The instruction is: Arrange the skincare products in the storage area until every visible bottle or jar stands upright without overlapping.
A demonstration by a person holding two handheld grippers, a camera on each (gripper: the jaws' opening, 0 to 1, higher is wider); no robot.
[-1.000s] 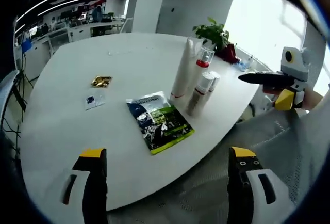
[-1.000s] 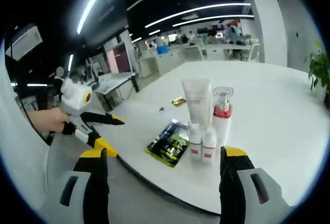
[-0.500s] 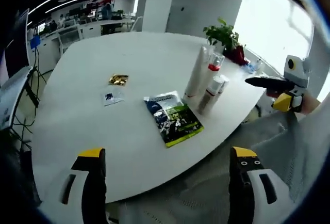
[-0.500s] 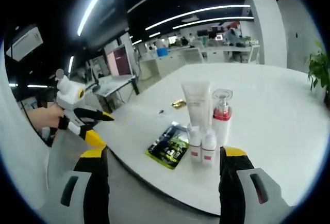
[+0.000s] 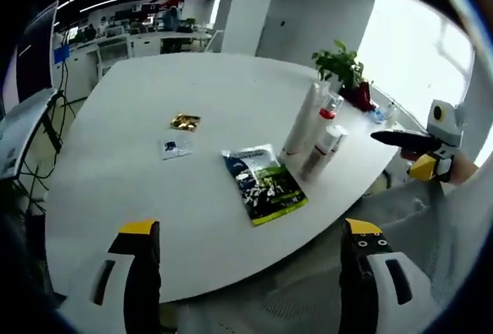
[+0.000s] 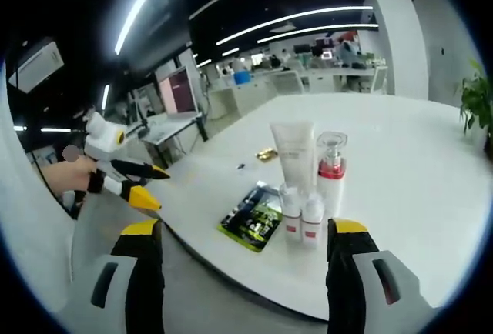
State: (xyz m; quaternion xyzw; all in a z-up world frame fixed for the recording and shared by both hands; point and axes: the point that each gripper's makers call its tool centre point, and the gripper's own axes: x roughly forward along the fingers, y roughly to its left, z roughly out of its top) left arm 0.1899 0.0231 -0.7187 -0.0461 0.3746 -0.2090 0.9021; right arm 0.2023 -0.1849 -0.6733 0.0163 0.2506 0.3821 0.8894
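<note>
Both my grippers held off the round white table (image 5: 115, 165), clear of its near edge, nothing between either pair of jaws.

My left gripper (image 5: 250, 272): jaws spread wide, empty. From the right gripper view I see it out to the left (image 6: 146, 184), in my hand (image 6: 65, 174), its black and yellow-tipped jaws parted, beside the table edge.

My right gripper (image 6: 246, 272): jaws spread wide, empty. In the left gripper view it sits at far right (image 5: 412, 153), past the table rim; from that angle I cannot tell how its jaws stand.

Skincare products grouped near the table edge, all upright:
- tall white tube (image 6: 294, 153), standing on its cap end, at the back left of the group
- clear pump bottle with a red collar (image 6: 331, 168), just beside the tube on its right
- two small white bottles with red bands (image 6: 302, 218), side by side in front of those two, close together; I cannot tell whether they touch

In the left gripper view the same cluster (image 5: 316, 130) stands to the right of a flat packet.

Flat dark and green packet (image 5: 264, 184) lies on the table near the group. Farther in: small clear sachet (image 5: 173, 148) and small gold wrapper (image 5: 186, 122), apart from each other.

Potted green plant (image 5: 340, 68) at the far edge
</note>
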